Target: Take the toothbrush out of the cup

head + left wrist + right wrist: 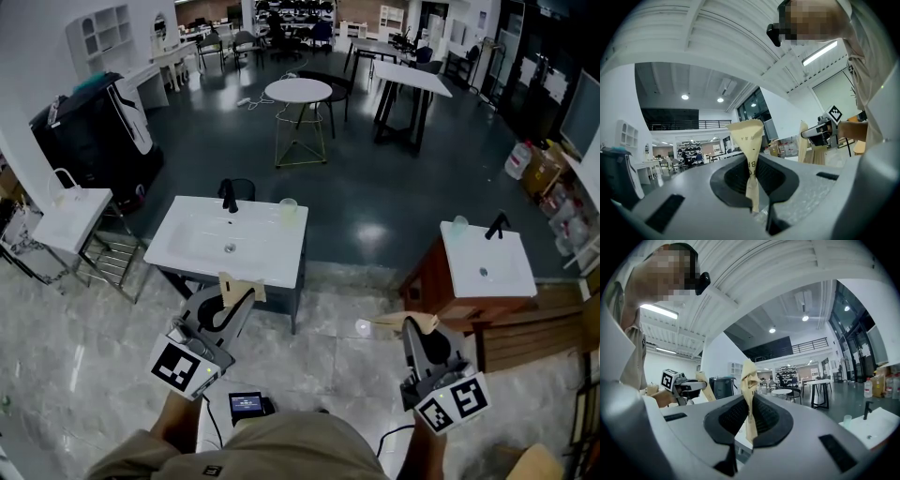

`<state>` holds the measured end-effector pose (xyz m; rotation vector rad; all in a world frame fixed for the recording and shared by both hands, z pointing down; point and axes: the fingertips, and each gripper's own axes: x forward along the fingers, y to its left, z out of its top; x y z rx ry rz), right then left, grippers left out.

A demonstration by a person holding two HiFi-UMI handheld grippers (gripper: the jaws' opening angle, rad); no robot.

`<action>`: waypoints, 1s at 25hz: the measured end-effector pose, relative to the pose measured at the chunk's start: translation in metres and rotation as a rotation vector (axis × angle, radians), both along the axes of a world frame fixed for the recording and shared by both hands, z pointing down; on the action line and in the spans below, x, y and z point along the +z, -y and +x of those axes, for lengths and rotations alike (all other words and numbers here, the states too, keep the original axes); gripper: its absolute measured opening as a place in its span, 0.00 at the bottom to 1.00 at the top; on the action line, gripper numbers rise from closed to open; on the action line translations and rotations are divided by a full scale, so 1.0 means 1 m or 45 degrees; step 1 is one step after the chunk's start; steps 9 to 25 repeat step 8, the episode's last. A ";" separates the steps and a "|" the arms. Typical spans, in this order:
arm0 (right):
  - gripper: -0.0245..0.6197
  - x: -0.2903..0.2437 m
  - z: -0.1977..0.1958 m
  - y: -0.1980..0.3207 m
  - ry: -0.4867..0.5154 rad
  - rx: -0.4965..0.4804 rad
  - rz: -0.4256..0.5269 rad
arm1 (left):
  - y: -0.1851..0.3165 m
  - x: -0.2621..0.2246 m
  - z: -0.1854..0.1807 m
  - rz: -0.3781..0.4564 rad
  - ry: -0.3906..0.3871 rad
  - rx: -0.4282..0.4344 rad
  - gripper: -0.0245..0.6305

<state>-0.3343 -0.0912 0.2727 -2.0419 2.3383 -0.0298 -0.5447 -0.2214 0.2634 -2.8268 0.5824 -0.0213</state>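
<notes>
A large open showroom with a dark grey floor (375, 187). Two white rectangular washbasins stand ahead: the wider basin (202, 246) on a dark stand at left-centre, the smaller basin (502, 272) on a brown wooden cabinet at right. Nearer, held low and level, the left gripper (241, 286) and right gripper (412, 322), grey with tan taped tips, are both clenched on nothing. A pale translucent cup (288, 210) stands at the wider basin's back right corner, and a second pale cup (458, 225) at the smaller basin's back left corner. The toothbrush is too small to find, in a cup or beside one. This fits walking up to fetch it, or a brush already set down. Both basins are well out of reach.
</notes>
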 end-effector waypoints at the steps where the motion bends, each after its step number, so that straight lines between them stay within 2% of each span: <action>1: 0.08 0.000 -0.002 0.000 0.000 0.001 -0.001 | 0.000 0.001 -0.001 -0.001 0.006 0.003 0.08; 25: 0.08 0.002 0.000 -0.004 -0.002 0.010 -0.003 | -0.003 0.001 0.002 -0.006 -0.014 0.009 0.08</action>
